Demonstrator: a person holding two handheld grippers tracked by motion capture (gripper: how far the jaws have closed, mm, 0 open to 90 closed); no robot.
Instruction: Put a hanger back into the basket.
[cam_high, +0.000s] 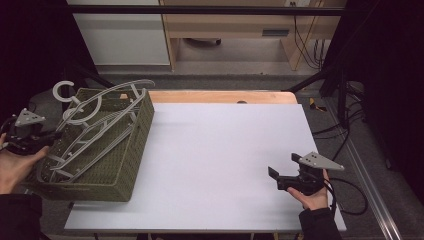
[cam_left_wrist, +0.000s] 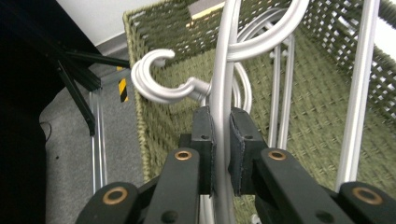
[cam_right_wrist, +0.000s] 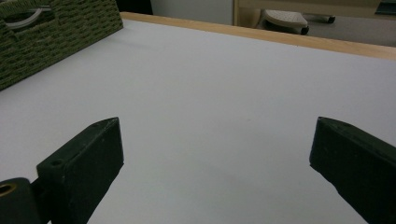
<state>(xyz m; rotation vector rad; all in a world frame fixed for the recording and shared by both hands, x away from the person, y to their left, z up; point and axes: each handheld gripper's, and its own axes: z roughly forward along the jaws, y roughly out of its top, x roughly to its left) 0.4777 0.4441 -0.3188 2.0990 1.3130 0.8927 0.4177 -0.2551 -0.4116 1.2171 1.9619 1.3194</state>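
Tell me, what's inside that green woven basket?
Grey clothes hangers lie stacked in the green woven basket, hooks poking over its rim. The left gripper grips one hanger's bar. Anything beneath them is hidden.

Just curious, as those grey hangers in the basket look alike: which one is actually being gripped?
The hanger whose bar runs up between the left tongs; their pads are shut on it. The other hangers lie loose behind it in the green woven basket.

hangers: pale grey | basket: olive green, woven | table: white
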